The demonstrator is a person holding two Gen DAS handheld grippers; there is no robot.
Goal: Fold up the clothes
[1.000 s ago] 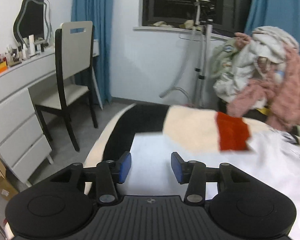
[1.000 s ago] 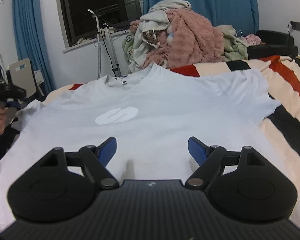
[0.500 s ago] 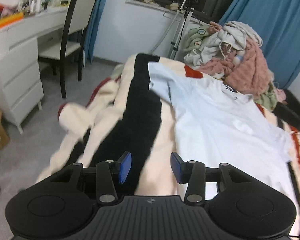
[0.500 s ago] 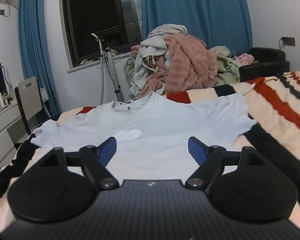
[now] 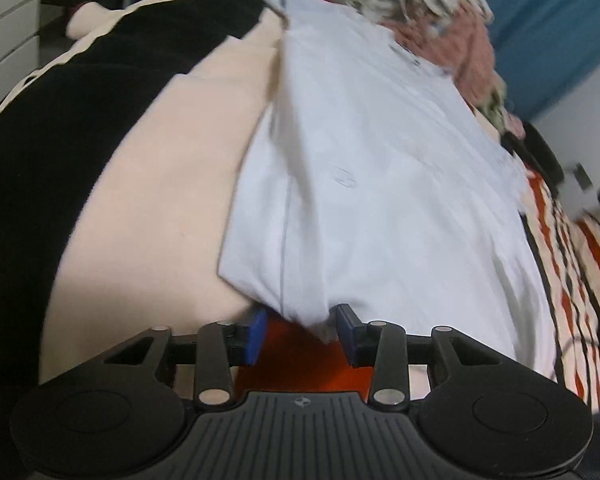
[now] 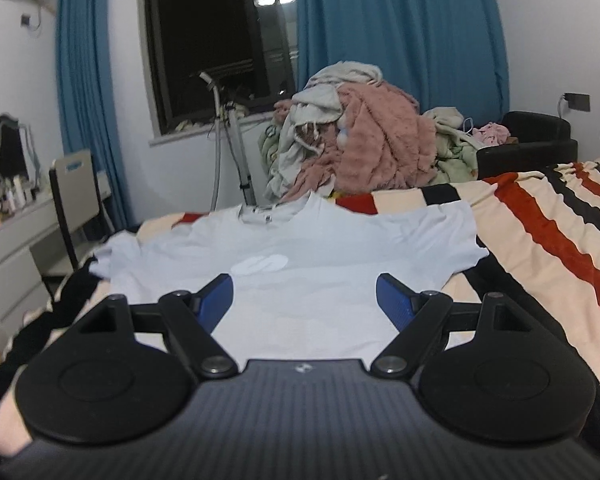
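left claw (image 5: 300, 334) closing, T-shirt (image 5: 380, 184) corner between, contact blurred | right claw (image 6: 305, 300) apart, empty

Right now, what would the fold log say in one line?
step: grab shirt corner | left gripper: jaws closing around T-shirt corner, not yet pinched | right gripper: open, empty, above shirt | bed blanket: under shirt

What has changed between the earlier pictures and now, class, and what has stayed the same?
The left gripper swung from facing the dresser down to the white T-shirt's bottom corner; its jaws are closing around that corner. The right gripper rose slightly and stays open. The T-shirt remains spread flat on the striped blanket.
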